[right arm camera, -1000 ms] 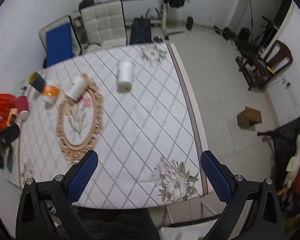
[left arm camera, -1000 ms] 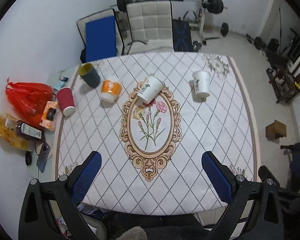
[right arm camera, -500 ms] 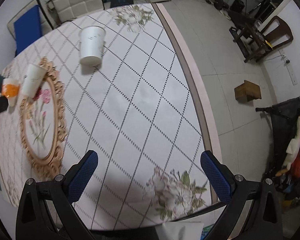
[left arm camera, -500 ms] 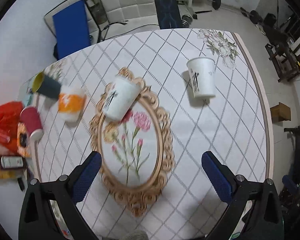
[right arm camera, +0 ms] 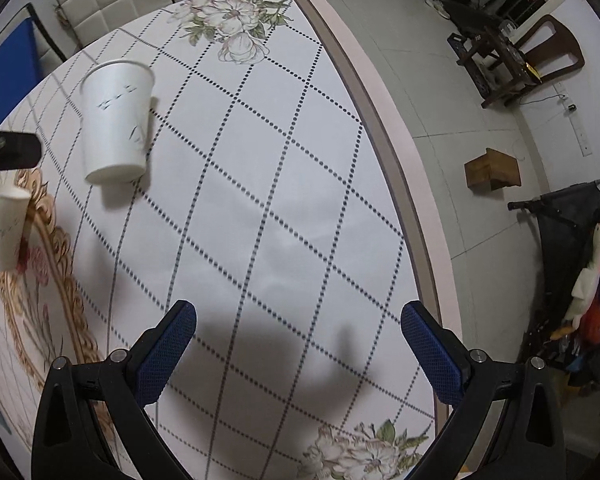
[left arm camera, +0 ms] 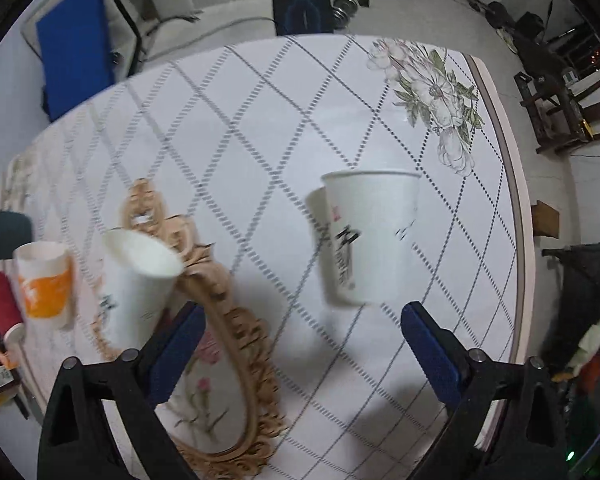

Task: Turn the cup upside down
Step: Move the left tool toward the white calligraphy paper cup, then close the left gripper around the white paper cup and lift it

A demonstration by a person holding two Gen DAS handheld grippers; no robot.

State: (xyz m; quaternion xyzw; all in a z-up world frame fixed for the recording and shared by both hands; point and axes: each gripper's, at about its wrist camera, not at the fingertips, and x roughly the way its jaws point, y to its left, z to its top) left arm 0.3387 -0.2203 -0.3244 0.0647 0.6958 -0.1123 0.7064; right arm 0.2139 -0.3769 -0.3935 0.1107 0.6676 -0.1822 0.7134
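On quilted-pattern tablecloth point(left arm camera: 260, 128), upright cups point(left arm camera: 370, 236)

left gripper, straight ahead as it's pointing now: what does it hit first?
Most likely the upright white paper cup with black lettering. It stands just beyond the open left gripper, between its blue pads and slightly right of centre. Depth is uncertain in the fisheye view; nothing else shows in between.

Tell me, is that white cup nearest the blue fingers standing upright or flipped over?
Upright. The white cup stands on the table, wide rim on top, narrow base down. The left hand-held gripper, open, isn't touching it.
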